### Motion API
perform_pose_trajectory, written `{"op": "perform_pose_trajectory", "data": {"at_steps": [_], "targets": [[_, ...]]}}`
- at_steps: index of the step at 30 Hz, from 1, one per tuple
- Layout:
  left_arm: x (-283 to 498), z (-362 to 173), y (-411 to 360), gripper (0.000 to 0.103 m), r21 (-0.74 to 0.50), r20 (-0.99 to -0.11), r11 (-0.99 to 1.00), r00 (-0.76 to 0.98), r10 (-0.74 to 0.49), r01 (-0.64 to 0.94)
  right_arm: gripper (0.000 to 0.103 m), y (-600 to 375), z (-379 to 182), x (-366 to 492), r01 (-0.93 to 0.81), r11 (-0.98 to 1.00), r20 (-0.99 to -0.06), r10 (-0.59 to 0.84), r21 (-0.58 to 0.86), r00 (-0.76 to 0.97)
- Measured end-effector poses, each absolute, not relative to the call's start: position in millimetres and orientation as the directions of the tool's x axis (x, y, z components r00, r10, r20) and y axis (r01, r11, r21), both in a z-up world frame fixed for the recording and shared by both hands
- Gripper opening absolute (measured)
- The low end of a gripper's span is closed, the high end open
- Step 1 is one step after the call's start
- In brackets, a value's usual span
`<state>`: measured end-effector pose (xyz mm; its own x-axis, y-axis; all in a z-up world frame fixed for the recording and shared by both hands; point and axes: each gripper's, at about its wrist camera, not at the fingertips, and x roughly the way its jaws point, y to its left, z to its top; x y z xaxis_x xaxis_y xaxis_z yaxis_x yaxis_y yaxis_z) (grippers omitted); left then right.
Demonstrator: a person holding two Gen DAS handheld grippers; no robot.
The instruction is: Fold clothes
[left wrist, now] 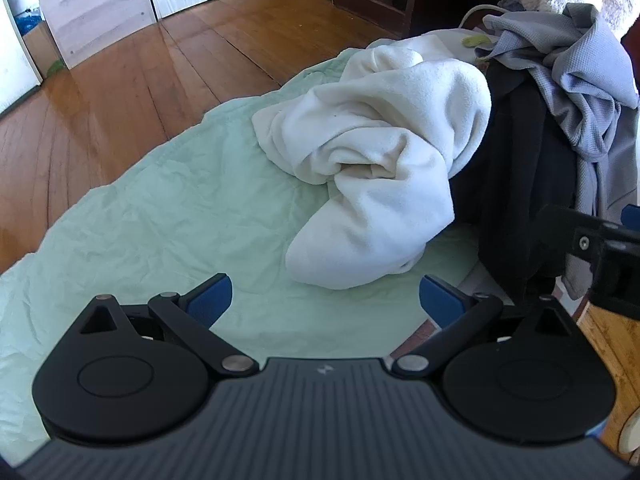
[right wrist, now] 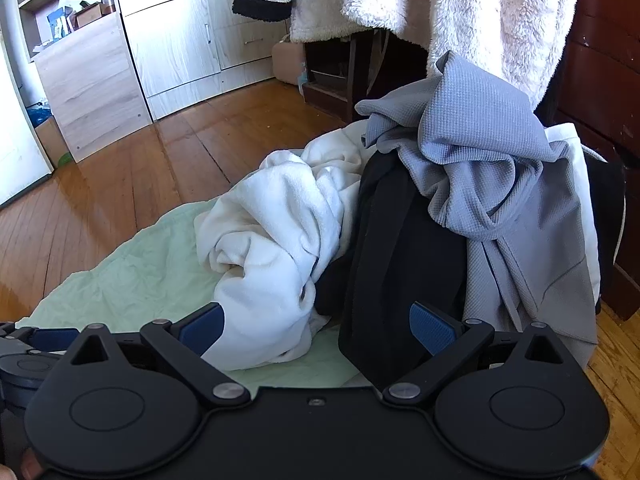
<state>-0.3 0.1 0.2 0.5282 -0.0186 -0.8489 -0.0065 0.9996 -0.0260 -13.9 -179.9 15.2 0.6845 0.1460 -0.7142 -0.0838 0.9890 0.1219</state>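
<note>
White fleece garment (left wrist: 376, 168) lies bunched on a pale green sheet (left wrist: 168, 208) spread over the wood floor (left wrist: 120, 92). In the left wrist view it sits at 12 o'clock from the left tool (left wrist: 325, 300), near but not touching. Left tool jaws spread wide, nothing between the blue pads (left wrist: 210, 300).

Black garment (right wrist: 404, 264) stands heaped just right of the white one, touching it. Grey waffle-knit garment (right wrist: 480, 168) is draped on top of the black one, hanging down its right side. Fluffy cream robe (right wrist: 460, 4) hangs above the pile at 12 to 1 o'clock in the right wrist view.

Right tool (right wrist: 316, 330) jaws also spread wide, gripping nothing. Lower edges of the white and black garments lie between its pads in that view; contact cannot be told. Right pad (right wrist: 432, 328) overlaps the black fabric in the frame.

Right tool also shows at 3 o'clock in the left wrist view, beside the black garment. Left tool shows at 9 o'clock, low, in the right wrist view.

Light wood cabinets (right wrist: 172, 36) stand at 11 o'clock across the floor. Dark wooden furniture (right wrist: 600, 92) is at 2 o'clock behind the pile.
</note>
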Motion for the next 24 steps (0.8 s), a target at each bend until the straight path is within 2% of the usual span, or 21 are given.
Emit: {"op": "perform_pose_trajectory", "data": {"at_steps": [5, 17, 24], "targets": [[-7.4, 3.0, 8.0, 0.101, -0.075, -0.829, 0.997, 0.556, -0.063, 0.001, 0.101, -180.8, 16.0, -14.1, -0.081, 0.989, -0.712, 0.143, 0.120, 0.687], [-5.6, 4.8, 1.3, 0.101, -0.016, -0.828, 1.000, 0.560, -0.010, -0.006, 0.101, -179.4, 16.4, -14.1, -0.087, 0.989, -0.714, 0.144, 0.116, 0.686], [-6.3, 6.0, -1.4, 0.101, -0.021, -0.827, 1.000, 0.562, -0.015, -0.004, 0.101, -178.7, 15.3, -14.5, -0.096, 0.989, -0.712, 0.151, 0.117, 0.686]]}}
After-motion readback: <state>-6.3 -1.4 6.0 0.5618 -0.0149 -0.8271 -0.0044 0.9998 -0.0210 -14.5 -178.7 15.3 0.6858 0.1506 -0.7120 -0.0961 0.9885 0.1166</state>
